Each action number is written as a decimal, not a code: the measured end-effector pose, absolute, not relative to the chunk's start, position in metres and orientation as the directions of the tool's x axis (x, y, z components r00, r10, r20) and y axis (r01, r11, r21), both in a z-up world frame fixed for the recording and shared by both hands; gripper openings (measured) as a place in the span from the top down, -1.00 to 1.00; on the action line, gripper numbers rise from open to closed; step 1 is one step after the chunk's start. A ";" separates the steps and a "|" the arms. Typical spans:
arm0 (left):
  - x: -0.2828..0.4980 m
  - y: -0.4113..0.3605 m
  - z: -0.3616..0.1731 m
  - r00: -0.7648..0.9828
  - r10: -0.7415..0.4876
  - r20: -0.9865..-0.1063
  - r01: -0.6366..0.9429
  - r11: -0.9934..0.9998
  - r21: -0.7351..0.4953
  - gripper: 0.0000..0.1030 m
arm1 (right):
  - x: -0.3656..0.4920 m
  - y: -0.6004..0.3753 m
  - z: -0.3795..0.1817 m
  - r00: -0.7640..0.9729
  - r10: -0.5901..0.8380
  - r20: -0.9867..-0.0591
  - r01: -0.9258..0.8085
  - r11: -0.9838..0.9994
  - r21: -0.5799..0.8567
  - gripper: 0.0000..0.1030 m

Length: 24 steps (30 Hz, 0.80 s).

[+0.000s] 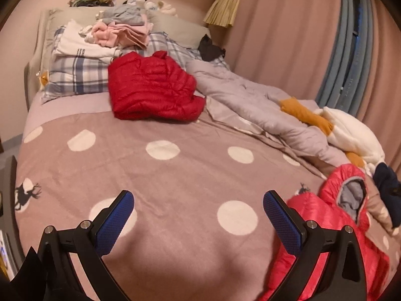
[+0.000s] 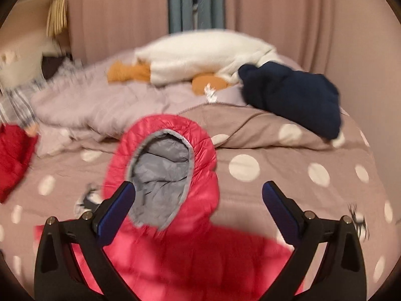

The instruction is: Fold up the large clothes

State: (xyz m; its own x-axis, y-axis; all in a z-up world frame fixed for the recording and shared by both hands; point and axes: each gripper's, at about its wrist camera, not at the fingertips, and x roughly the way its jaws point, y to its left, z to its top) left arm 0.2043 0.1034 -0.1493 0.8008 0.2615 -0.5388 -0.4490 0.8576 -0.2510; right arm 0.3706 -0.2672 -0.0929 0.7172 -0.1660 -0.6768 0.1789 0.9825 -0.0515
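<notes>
A pink-red hooded down jacket (image 2: 175,255) lies on the spotted bed cover, its grey-lined hood (image 2: 163,175) pointing away from me. My right gripper (image 2: 198,200) hovers open above it, the left finger over the hood's edge, nothing held. In the left wrist view the same jacket (image 1: 325,215) lies at the lower right, partly behind the right finger. My left gripper (image 1: 198,208) is open over bare cover to the jacket's left. A folded darker red down jacket (image 1: 153,87) rests near the pillows.
Folded clothes (image 1: 110,35) are stacked on plaid pillows (image 1: 75,75) at the head. A crumpled grey duvet (image 1: 250,100), a white and orange plush toy (image 2: 200,57) and a navy garment (image 2: 293,100) lie along the far side. Pink curtains (image 2: 275,12) hang behind the bed cover (image 1: 175,175).
</notes>
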 end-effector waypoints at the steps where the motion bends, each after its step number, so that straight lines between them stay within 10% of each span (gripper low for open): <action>1: 0.207 0.103 -0.151 0.796 0.271 -0.542 -0.456 0.856 -0.242 -0.97 | 0.389 -0.266 -0.101 0.702 -0.173 -0.691 0.170 0.983 -0.074 -0.85; 8: 0.237 0.099 -0.162 0.784 0.293 -0.547 -0.416 0.902 -0.113 -0.97 | 0.483 -0.282 -0.151 0.675 -0.174 -0.717 0.177 0.982 -0.071 -0.51; 11: 0.246 0.101 -0.165 0.753 0.346 -0.560 -0.472 0.877 -0.093 -0.97 | 0.506 -0.295 -0.176 0.618 -0.167 -0.769 0.221 0.975 -0.035 0.80; 24: 0.225 0.080 -0.154 0.796 0.257 -0.548 -0.398 0.905 -0.153 -0.97 | 0.271 -0.281 -0.055 0.836 -0.031 -0.547 0.110 0.988 0.112 0.79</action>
State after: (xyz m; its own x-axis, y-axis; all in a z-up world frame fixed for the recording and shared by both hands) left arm 0.2254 0.0805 -0.1540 0.7962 0.2573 -0.5476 -0.3977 0.9046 -0.1532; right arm 0.2706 -0.2814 -0.0548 0.8363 -0.0311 -0.5474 0.1102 0.9876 0.1122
